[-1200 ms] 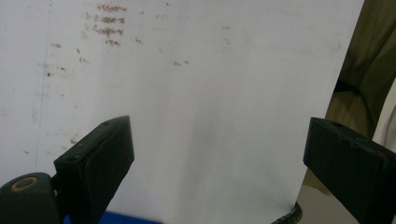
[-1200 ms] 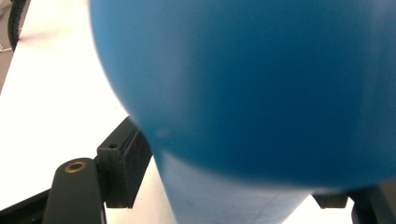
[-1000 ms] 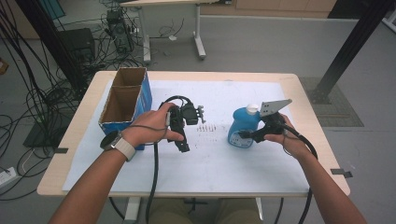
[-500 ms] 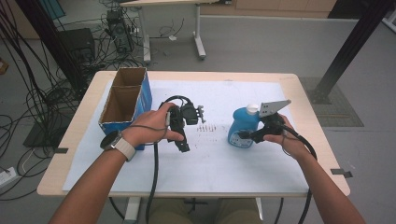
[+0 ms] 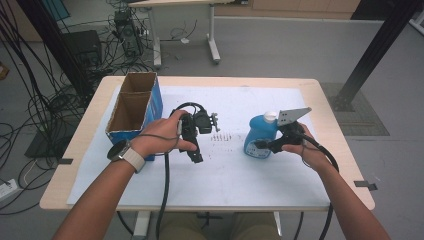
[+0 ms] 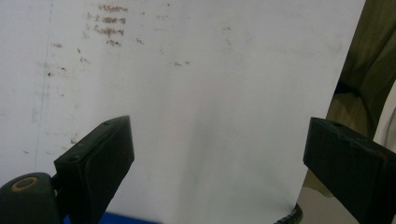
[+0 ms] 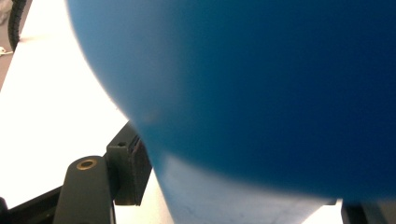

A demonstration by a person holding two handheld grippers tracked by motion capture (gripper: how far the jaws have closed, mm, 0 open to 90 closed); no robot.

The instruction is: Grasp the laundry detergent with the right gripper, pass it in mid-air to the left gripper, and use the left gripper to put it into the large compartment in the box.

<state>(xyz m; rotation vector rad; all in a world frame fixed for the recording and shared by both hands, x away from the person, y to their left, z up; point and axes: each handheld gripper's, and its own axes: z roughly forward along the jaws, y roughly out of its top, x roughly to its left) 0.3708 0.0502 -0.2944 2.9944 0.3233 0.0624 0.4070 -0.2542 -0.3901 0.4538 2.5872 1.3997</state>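
On the desk lies a paper sheet. The box stands at its left edge; my left tool rests just right of it — my right tool meets the bottle further right.

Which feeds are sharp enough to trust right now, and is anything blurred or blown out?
High view: evenly lit and sharp; blue bottle, cardboard box and both grippers read clearly. Left gripper view: slightly soft, white sheet and its brown smudges legible, left gripper open. Right gripper view: the bottle is an out-of-focus blue mass; the sheet at left is overexposed.
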